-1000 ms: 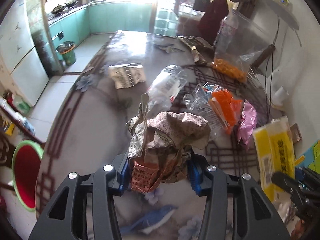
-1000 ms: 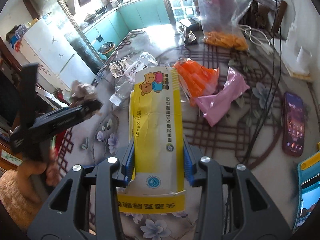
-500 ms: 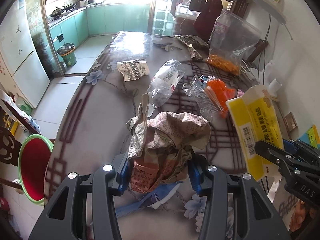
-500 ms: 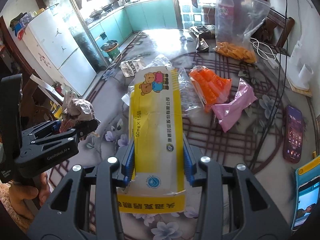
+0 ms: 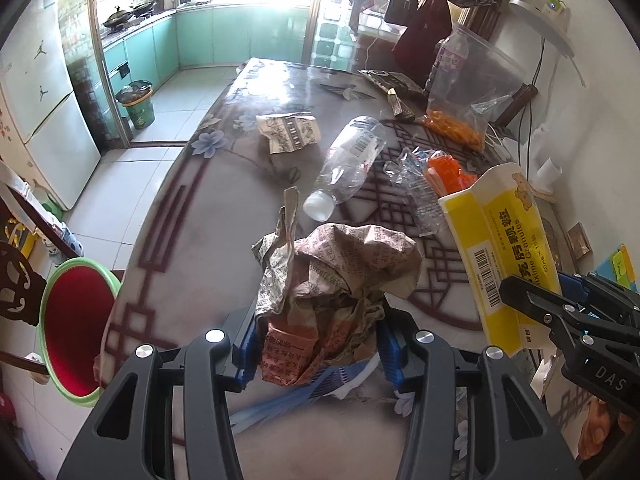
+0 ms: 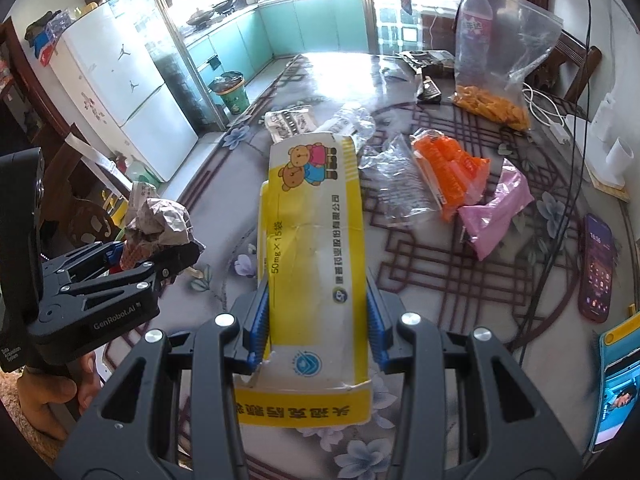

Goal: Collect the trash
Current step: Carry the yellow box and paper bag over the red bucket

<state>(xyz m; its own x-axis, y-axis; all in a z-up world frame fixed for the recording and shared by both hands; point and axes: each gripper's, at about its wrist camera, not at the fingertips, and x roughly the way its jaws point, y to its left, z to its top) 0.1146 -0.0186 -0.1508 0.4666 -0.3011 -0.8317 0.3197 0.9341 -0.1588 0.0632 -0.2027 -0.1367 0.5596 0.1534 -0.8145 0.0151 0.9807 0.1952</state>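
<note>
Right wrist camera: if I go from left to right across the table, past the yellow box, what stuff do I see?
Crumpled paper wad in the left tool → yellow box in the right tool → orange packet → pink bag → purple phone.
</note>
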